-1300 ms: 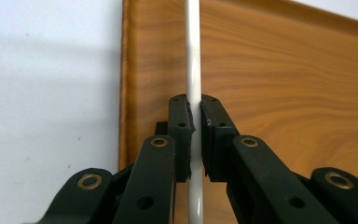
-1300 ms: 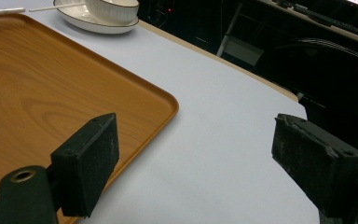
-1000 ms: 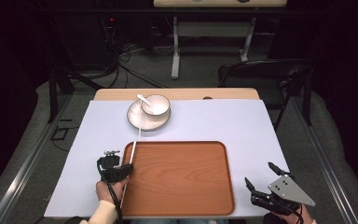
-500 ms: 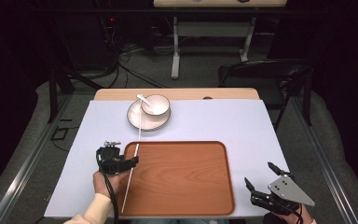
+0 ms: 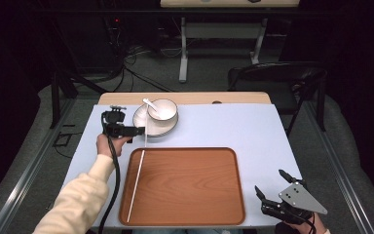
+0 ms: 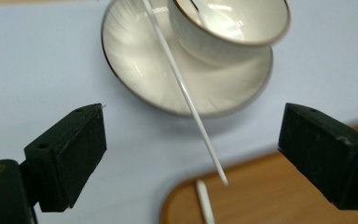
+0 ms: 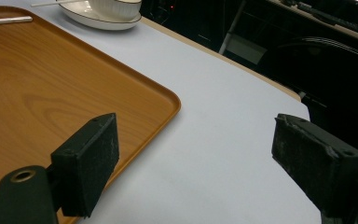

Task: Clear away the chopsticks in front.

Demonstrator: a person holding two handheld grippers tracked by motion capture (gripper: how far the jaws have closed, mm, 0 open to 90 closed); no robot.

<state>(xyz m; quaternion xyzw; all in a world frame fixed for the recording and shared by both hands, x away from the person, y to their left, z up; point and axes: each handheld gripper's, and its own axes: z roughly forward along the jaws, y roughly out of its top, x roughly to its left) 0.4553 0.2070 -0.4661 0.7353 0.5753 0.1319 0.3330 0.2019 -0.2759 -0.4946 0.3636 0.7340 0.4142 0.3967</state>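
My left gripper [image 5: 137, 129] hovers just left of a white saucer [image 5: 141, 124] that carries a bowl [image 5: 163, 111] with a spoon [image 5: 151, 104]. Its jaws have just been opening and stand wide. In the left gripper view [image 6: 193, 135] a thin white chopstick [image 6: 186, 93] leans on the saucer [image 6: 140, 60] beyond the pads, untouched. A second chopstick [image 5: 135, 187] lies along the left side of the wooden tray [image 5: 190, 214]. My right gripper [image 5: 271, 183] rests open at the table's near right corner, off the tray [image 7: 37, 84]; nothing lies between its jaws [image 7: 196, 154].
A pale blue mat [image 5: 253, 131] covers the table. The table's far wooden edge [image 5: 233, 97] shows behind it. A dark chair [image 5: 272, 78] stands beyond the far right corner, and cables lie on the floor behind.
My left gripper has left the tray's left edge and moved far and up towards the saucer, with its jaws now apart. One chopstick now lies in the tray. The right gripper has stayed put.
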